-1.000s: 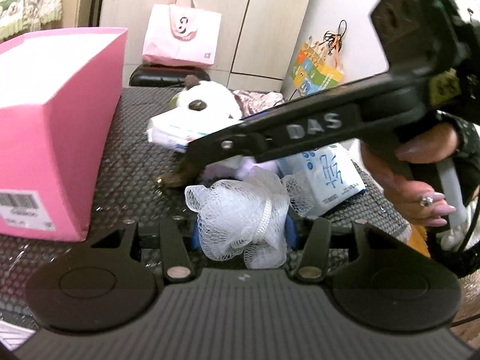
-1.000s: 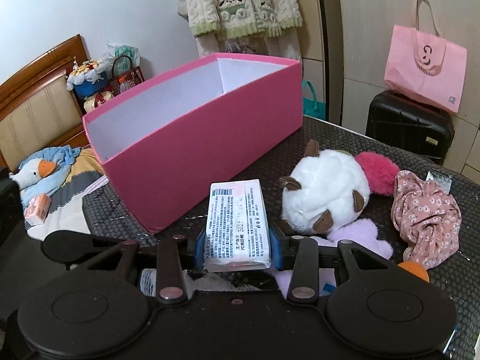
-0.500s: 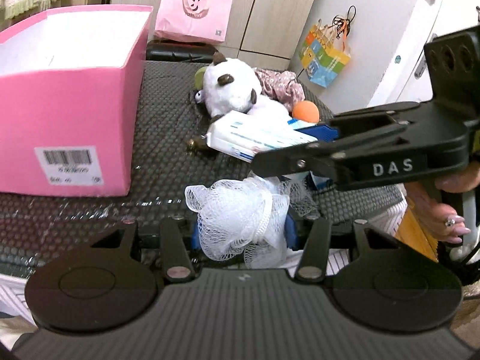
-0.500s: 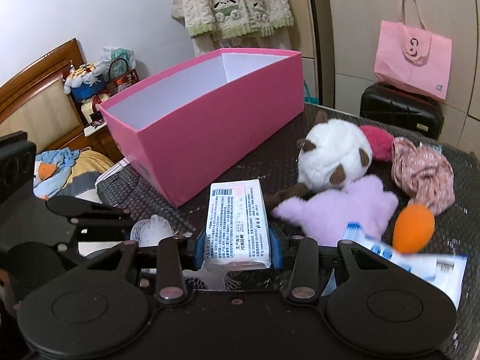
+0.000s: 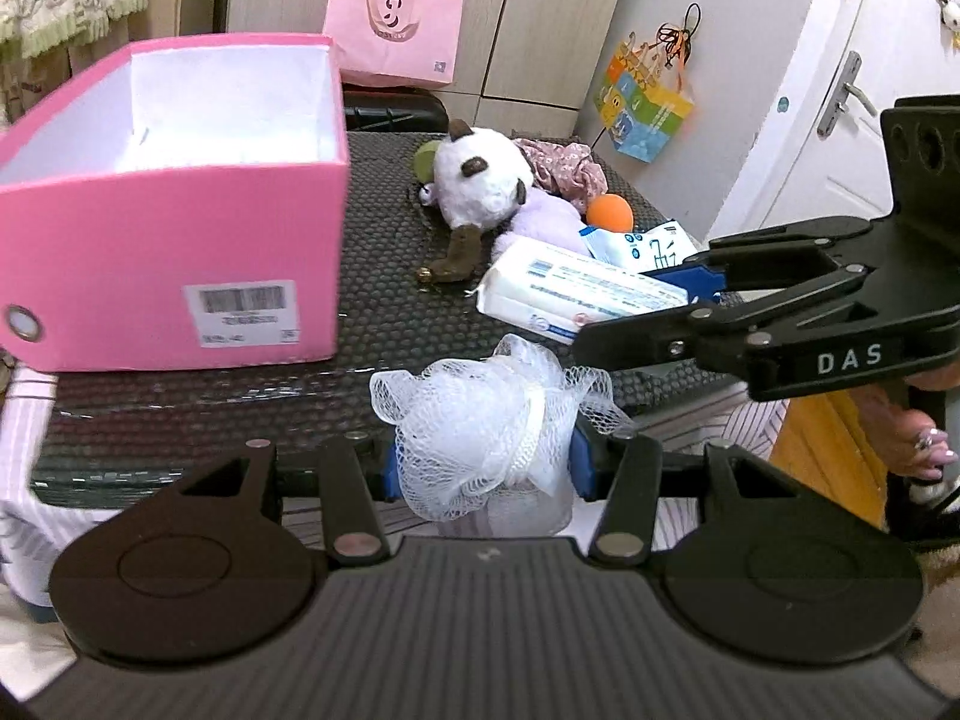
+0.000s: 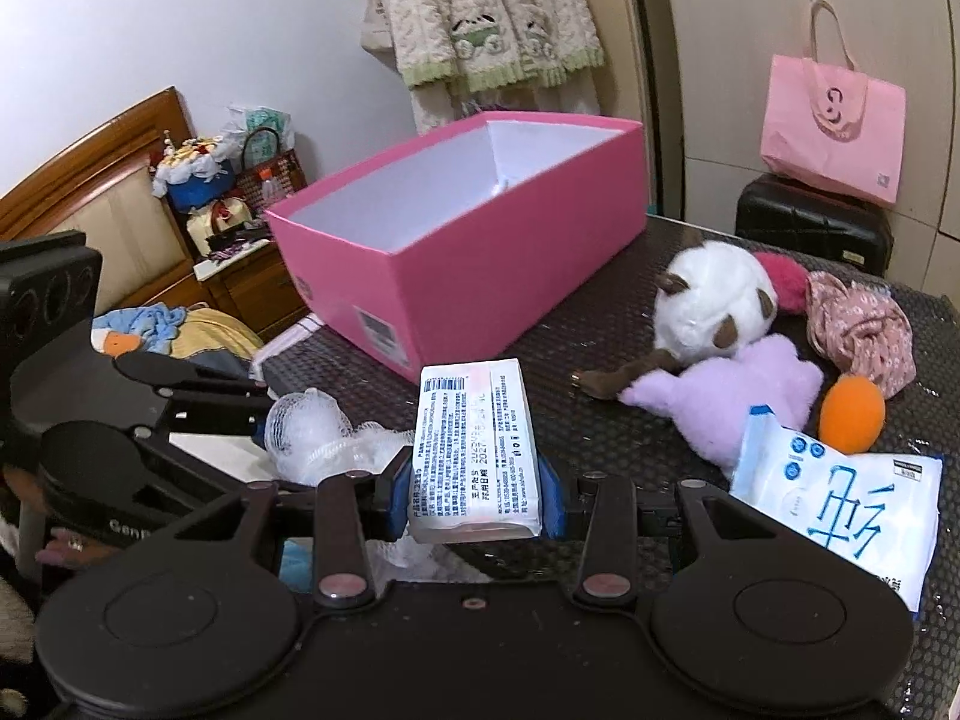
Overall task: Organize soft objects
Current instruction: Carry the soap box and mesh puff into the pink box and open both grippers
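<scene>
My left gripper (image 5: 483,459) is shut on a white mesh bath pouf (image 5: 480,426), held at the table's near edge. My right gripper (image 6: 474,495) is shut on a white tissue pack (image 6: 474,450); that pack also shows in the left wrist view (image 5: 576,294), to the right of the pouf. An open pink box (image 5: 180,210) with a white inside stands on the left of the black table (image 5: 384,252). It also shows in the right wrist view (image 6: 480,228), ahead of the tissue pack.
On the table to the right lie a white plush toy (image 6: 714,306), a purple plush (image 6: 732,396), a floral cloth (image 6: 858,330), an orange ball (image 6: 852,414) and a wet-wipe pack (image 6: 840,504). A pink bag (image 6: 831,126) sits on a black suitcase behind.
Both grippers have drawn back from the pile toward the table's near edge, each still holding its object. The pink box's open top has come into view of both cameras.
</scene>
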### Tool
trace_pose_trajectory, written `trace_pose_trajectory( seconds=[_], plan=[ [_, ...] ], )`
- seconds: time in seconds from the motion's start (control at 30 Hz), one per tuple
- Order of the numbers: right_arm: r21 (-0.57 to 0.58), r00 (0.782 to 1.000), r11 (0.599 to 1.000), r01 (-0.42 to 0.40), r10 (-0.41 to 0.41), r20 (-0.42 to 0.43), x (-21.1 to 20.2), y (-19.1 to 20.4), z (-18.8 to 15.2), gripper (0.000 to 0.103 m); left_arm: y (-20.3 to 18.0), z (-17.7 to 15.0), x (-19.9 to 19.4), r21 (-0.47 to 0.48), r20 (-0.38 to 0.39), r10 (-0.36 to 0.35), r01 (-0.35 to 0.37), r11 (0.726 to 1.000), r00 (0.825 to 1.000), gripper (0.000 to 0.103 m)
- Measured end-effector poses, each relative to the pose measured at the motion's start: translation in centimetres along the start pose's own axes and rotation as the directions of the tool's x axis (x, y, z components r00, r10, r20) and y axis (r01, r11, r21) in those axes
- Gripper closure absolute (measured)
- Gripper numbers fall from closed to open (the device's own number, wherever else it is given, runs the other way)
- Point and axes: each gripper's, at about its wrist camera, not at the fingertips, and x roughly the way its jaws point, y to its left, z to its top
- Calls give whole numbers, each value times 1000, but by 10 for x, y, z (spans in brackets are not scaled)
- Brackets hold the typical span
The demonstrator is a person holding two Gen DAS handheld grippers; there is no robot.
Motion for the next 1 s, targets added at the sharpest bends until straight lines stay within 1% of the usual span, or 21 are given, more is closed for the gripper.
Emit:
trace_pose_trajectory(
  seconds=[0.13,0.27,0.47,0.57,0.67,0.8,0.87,0.9,0.93,1.0],
  plan=[
    [-14,1000,1000,-17,17,11,-5,15,6,57,6,4,-20,29,3,26,-26,999,1000,55],
    [-24,998,999,-44,45,39,-8,26,17,57,14,15,-44,45,40,56,-58,997,998,55],
    [-73,994,996,-48,55,100,-10,41,49,57,25,40,-72,64,114,91,-99,993,989,55],
    [-111,992,993,-25,39,124,-6,47,68,57,36,57,-79,59,134,107,-116,991,985,55],
    [-136,991,991,11,7,132,5,48,88,57,51,75,-76,50,144,146,-155,987,979,54],
    [-173,992,984,37,-15,124,28,46,113,57,75,103,-63,37,131,195,-201,979,972,54],
    [-211,993,976,50,-26,113,45,45,124,57,86,115,-52,42,126,236,-243,969,963,54],
    [-223,994,973,58,-35,107,54,44,130,57,91,122,-43,46,118,262,-269,962,958,54],
    [-232,994,971,64,-42,98,62,42,135,57,97,129,-35,47,106,274,-280,959,956,54],
    [-254,994,963,89,-70,82,83,36,148,57,111,142,-19,40,72,282,-286,957,957,54]
  ],
)
